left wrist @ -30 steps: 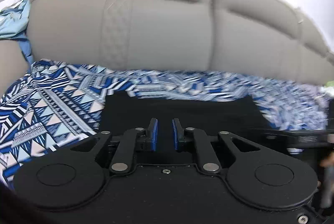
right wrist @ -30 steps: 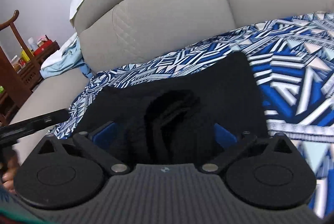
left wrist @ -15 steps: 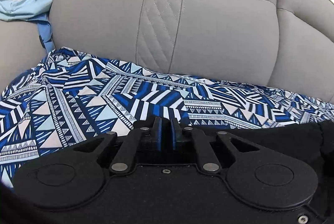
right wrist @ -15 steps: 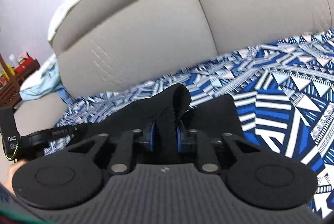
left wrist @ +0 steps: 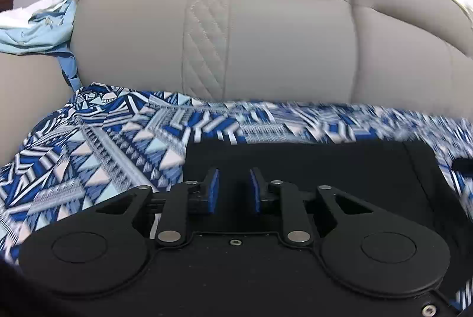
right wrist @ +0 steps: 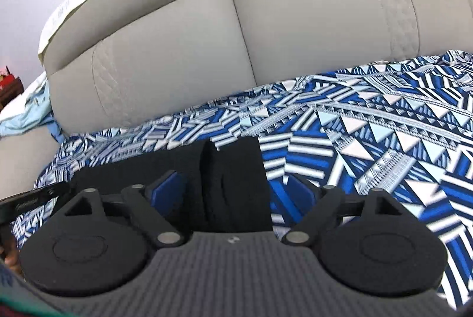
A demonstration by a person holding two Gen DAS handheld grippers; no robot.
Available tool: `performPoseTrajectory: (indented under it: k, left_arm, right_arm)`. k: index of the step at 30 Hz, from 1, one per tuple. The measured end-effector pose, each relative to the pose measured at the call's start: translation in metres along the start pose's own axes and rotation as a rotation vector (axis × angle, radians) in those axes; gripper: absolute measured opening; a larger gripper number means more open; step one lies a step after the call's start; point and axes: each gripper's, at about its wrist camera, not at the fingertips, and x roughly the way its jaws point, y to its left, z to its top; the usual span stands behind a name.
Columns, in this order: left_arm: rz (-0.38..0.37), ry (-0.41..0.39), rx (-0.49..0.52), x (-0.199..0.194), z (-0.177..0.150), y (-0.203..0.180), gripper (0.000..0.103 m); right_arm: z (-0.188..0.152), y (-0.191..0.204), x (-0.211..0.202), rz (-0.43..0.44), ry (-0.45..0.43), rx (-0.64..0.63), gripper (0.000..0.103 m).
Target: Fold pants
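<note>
The black pants [left wrist: 310,163] lie folded flat on a blue-and-white patterned cloth [left wrist: 97,145] on the sofa seat. My left gripper [left wrist: 234,189] hovers over their near left part, its blue pads a little apart and empty. In the right wrist view the pants [right wrist: 230,169] lie as a folded stack with a crease down the middle. My right gripper [right wrist: 233,193] is wide open around their near end and holds nothing. The tip of the left gripper [right wrist: 32,197] shows at the left edge.
The beige sofa backrest [left wrist: 236,45] rises right behind the cloth. A light blue garment [left wrist: 35,30] lies on the armrest at the far left. The patterned cloth [right wrist: 369,139] spreads to the right of the pants.
My right gripper has let go of the pants and opened wide. My left gripper has opened slightly and moved back over the pants, which now lie flat.
</note>
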Motion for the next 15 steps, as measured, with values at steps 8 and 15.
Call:
performPoseTrajectory:
  k: [8, 15]
  left_arm:
    - [0.009, 0.005, 0.125, -0.056, -0.061, -0.024, 0.036]
    - [0.008, 0.040, 0.199, -0.083, -0.088, -0.036, 0.036]
  right_arm:
    - [-0.042, 0.037, -0.015, 0.041, 0.073, -0.196, 0.065]
    - [-0.054, 0.031, -0.029, -0.008, 0.070, -0.184, 0.037]
